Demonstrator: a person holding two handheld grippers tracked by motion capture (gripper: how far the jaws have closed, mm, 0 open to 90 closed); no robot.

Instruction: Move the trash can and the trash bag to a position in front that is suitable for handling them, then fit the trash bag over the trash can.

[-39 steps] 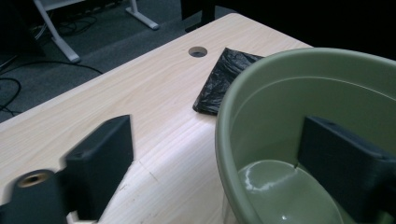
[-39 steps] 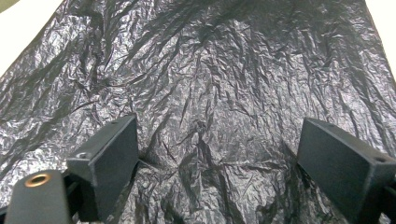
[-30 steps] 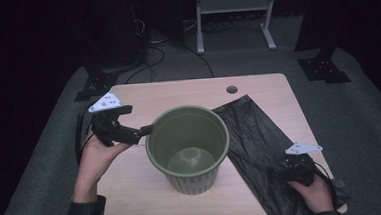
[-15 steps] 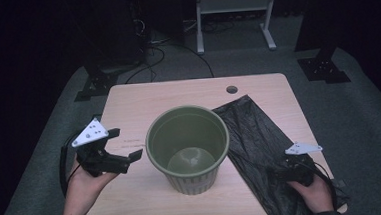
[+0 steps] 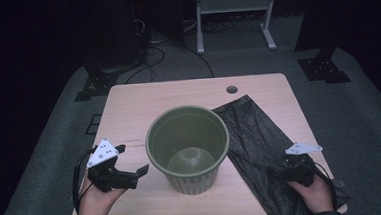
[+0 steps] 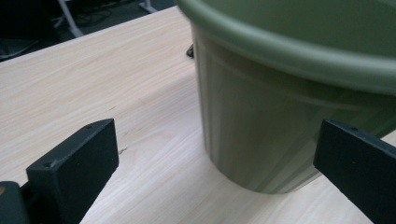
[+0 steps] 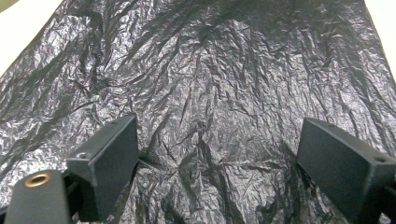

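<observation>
Round olive-green plastic bin upright mid-table on pale wooden tabletop, crinkled black plastic bag flat just right of it. Left gripper beside bin, jaws spread, empty. Right gripper over bag, jaws wide apart, nothing grasped.

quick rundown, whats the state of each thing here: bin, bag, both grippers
green bin: upright on the table, empty, no liner in it
black bag: spread flat and crinkled on the table to the right of the bin, one edge against it
left gripper: jaws open, beside the bin, holding nothing
right gripper: jaws open, over the bag, holding nothing
</observation>
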